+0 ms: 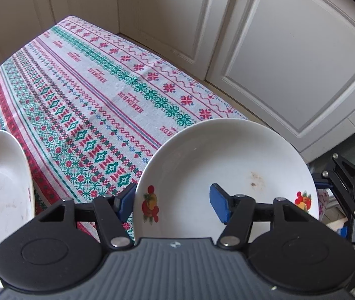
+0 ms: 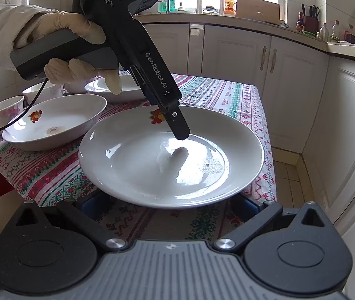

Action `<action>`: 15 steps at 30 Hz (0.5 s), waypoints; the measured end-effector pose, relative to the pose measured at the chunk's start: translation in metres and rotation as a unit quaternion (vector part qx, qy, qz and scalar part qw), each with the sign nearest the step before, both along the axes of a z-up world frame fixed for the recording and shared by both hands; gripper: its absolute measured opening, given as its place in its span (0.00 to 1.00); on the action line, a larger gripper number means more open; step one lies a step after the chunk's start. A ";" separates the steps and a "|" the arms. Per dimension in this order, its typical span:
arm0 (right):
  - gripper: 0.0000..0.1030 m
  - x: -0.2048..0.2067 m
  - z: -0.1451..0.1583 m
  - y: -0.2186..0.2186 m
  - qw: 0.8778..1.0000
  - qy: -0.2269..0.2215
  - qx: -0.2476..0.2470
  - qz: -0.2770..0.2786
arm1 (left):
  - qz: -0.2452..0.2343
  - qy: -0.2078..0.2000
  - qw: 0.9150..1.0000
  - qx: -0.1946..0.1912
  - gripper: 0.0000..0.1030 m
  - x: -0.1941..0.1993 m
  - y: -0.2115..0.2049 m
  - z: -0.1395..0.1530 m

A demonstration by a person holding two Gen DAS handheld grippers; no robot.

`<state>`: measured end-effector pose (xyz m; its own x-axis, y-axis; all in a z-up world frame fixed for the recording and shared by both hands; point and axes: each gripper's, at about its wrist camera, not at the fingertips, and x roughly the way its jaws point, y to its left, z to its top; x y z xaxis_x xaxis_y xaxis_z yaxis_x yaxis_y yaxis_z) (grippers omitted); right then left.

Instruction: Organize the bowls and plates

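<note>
Left tool (image 1: 174, 203) angled steeply down, jaws straddling plate (image 2: 171, 156) rim, right tool (image 2: 172, 206) spread wide below plate

Three white plates are sitting on the table: a near plate (image 2: 171, 156), a second plate (image 2: 54, 121) and a far plate (image 2: 117, 88). Two small bowls are standing behind them: a floral bowl (image 2: 2, 113) and a back bowl (image 2: 42, 92).

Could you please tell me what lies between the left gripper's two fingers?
The rim of the fruit-patterned plate: the left gripper straddles it, open, one finger outside and one inside. The left wrist view shows this.
</note>
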<state>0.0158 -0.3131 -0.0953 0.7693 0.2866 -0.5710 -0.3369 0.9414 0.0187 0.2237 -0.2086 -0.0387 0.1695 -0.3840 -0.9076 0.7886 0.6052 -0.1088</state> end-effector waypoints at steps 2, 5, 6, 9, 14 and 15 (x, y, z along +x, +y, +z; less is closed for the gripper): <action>1.00 0.000 0.000 -0.001 1.000 0.000 0.000 0.002 | -0.013 0.015 1.000 0.002 0.60 0.005 0.000 0.000; 1.00 0.000 0.000 -0.001 1.000 -0.002 0.001 0.005 | -0.037 0.032 0.999 0.010 0.61 0.008 -0.002 -0.001; 1.00 0.000 0.000 -0.001 1.000 -0.002 0.001 0.006 | -0.042 0.038 0.998 0.013 0.61 0.010 -0.003 -0.002; 1.00 0.000 0.000 -0.001 1.000 -0.002 0.001 0.007 | -0.051 0.050 0.997 0.019 0.63 0.012 -0.006 -0.006; 1.00 0.001 0.000 -0.001 1.000 0.000 0.001 0.005 | -0.057 0.050 0.997 0.017 0.67 0.010 -0.007 -0.008; 1.00 0.001 0.000 -0.001 1.000 0.002 0.001 0.004 | -0.057 0.050 0.997 0.016 0.67 0.010 -0.007 -0.008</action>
<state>0.0172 -0.3142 -0.0954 0.7648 0.2942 -0.5732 -0.3451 0.9383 0.0211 0.2335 -0.2156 -0.0470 0.0345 -0.3663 -0.9299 0.8380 0.5175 -0.1728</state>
